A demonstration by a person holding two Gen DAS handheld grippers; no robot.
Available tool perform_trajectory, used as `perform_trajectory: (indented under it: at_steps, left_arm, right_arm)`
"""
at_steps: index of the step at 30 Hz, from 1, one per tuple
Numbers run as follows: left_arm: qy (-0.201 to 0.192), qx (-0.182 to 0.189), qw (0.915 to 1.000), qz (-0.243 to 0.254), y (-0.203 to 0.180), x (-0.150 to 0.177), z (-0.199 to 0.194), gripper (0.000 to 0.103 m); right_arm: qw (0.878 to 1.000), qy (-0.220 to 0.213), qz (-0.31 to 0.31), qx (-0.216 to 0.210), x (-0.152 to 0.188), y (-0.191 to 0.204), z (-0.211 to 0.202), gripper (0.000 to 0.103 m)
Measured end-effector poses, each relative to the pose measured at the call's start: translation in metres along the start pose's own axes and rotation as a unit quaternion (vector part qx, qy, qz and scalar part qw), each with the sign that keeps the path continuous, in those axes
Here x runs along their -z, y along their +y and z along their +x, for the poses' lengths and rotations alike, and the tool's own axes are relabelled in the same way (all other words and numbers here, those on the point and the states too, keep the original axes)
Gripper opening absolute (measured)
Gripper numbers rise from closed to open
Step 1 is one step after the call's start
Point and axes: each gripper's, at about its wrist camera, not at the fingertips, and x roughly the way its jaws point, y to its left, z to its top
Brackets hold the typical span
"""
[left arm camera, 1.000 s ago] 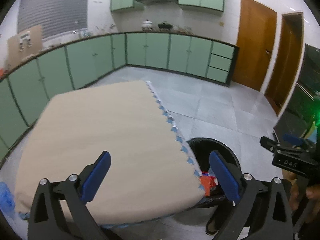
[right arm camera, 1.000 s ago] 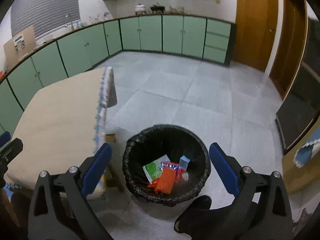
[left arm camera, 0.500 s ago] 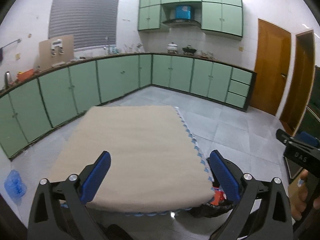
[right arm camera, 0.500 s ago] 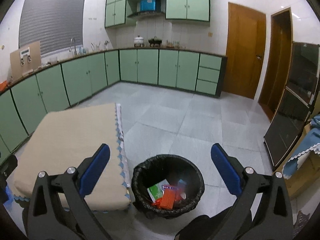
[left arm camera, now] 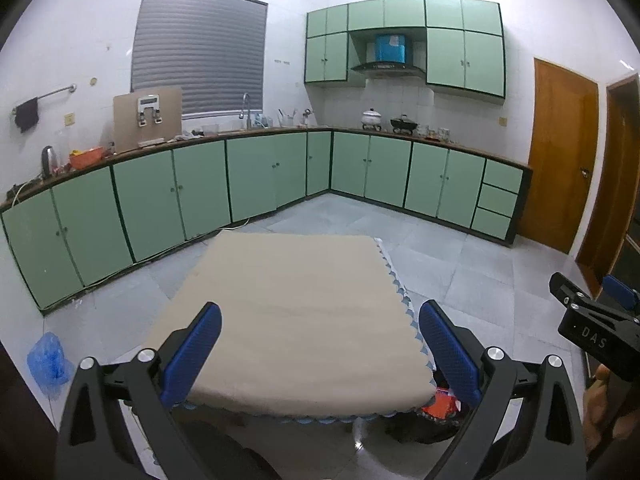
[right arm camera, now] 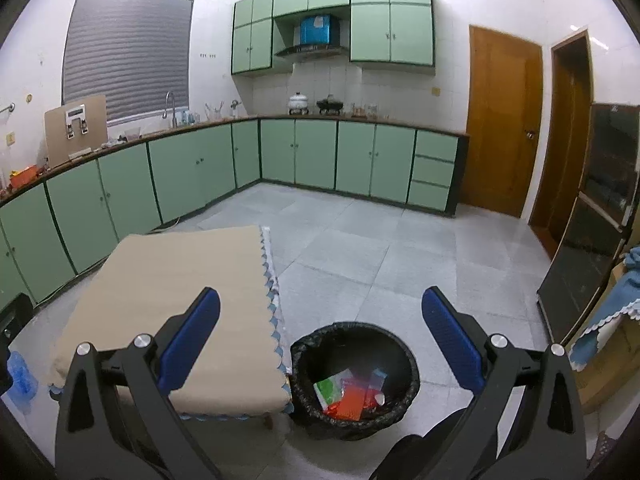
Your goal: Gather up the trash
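Both grippers are wide open and hold nothing. In the left view, the left gripper [left arm camera: 320, 344] has its blue fingers [left arm camera: 192, 350] spread far apart at the bottom of the frame, with the table [left arm camera: 296, 300] between them and beyond. In the right view, the right gripper [right arm camera: 320, 340] is spread the same way, low in the frame.

Just past the right gripper, at the bottom middle of its view, sits the bin [right arm camera: 354, 378] with a black bag in it. It stands on the floor, just beside the right edge of the table. Inside it lies the trash [right arm camera: 348, 394]: a green and white wrapper, an orange piece and some small bits. So the trash is below and between the right fingers, a little to the right of middle. In the left view only a peek of orange shows at the bottom right, under the table's corner.

The table top looks bare in both views. I think the job is almost done, or done. To finish well, look slowly over the table and floor for bits left out. A blue bag thing [left arm camera: 50, 360] lies on the floor at the lower left of the left view. I cannot tell if it is trash.

If it is, go down slowly, pinch it in the middle, and carry it over the bin before letting go.
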Motion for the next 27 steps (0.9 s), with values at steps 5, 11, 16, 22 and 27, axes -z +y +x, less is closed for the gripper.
perform_trajectory:
  at_steps: [5,11,16,22,27]
  left_arm:
    - [-0.009,-0.011,0.9999,-0.004,0.003,0.0,-0.015,0.097]
    - [-0.005,-0.016,0.9998,-0.012,0.012,0.0,-0.02,0.097]
    - [-0.009,-0.04,0.9989,-0.021,0.018,0.0,-0.023,0.097]
    - [-0.014,-0.051,0.9985,-0.012,0.015,0.001,-0.022,0.097]
    - [-0.009,-0.049,0.9987,-0.009,0.01,0.0,-0.018,0.097]
  right_arm:
    - [1.0,-0.016,-0.002,-0.002,0.0,0.003,-0.018,0.098]
    - [1.0,-0.027,0.0,-0.007,0.0,0.004,-0.027,0.098]
    - [1.0,-0.028,-0.002,-0.01,0.003,0.006,-0.026,0.098]
    - [1.0,-0.023,0.011,-0.009,0.007,0.003,-0.027,0.098]
    - [1.0,-0.022,0.013,0.001,0.012,0.003,-0.026,0.098]
